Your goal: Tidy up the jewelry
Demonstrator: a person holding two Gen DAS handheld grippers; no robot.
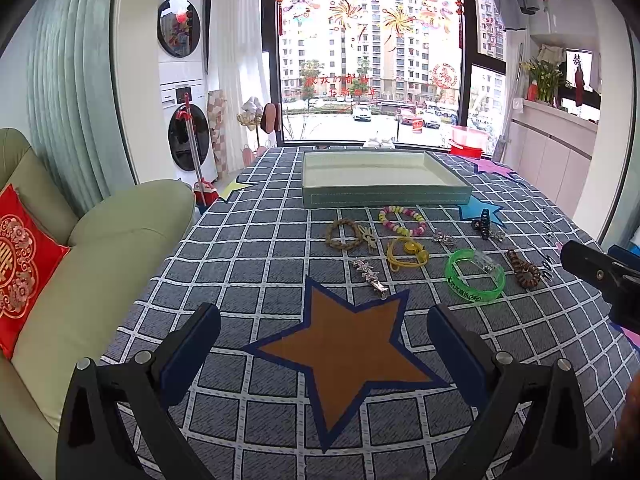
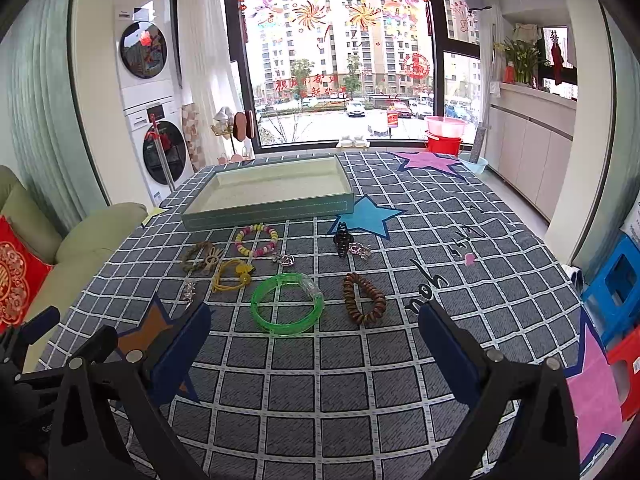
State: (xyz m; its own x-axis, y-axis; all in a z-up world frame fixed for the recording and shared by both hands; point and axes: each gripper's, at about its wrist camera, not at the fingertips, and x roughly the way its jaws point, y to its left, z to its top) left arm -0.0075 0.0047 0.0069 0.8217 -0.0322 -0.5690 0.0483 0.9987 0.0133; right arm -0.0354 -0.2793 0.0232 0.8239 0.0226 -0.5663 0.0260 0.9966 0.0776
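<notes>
Table under a grey checked cloth (image 1: 256, 248) with star patches. Shallow rectangular tray (image 1: 384, 199), pale lining, teal outer wall, sits at upper centre of the left wrist view; its floor shows nothing inside. All jewelry lies loose on the cloth just below the tray's near wall, none touching it. In the right wrist view, left to right: a brown braided bracelet (image 2: 196, 258) with a pale clip against it, a pink-yellow-white beaded bracelet (image 2: 257, 240), a yellow cord piece (image 2: 232, 274), a silver star clip (image 2: 189, 291), a green translucent bangle (image 2: 287, 303) at frame centre, a brown coiled hair tie (image 2: 363, 299), a dark claw clip (image 2: 342, 239) beside a small silver piece on the blue star patch (image 2: 370, 216). Left gripper (image 1: 324, 344): fingers spread wide, nothing between them, hovering over the orange star (image 1: 344, 352) in lower centre. Right gripper (image 2: 314, 348): fingers likewise wide apart, holding nothing, below the bangle and hair tie, apart from both.
</notes>
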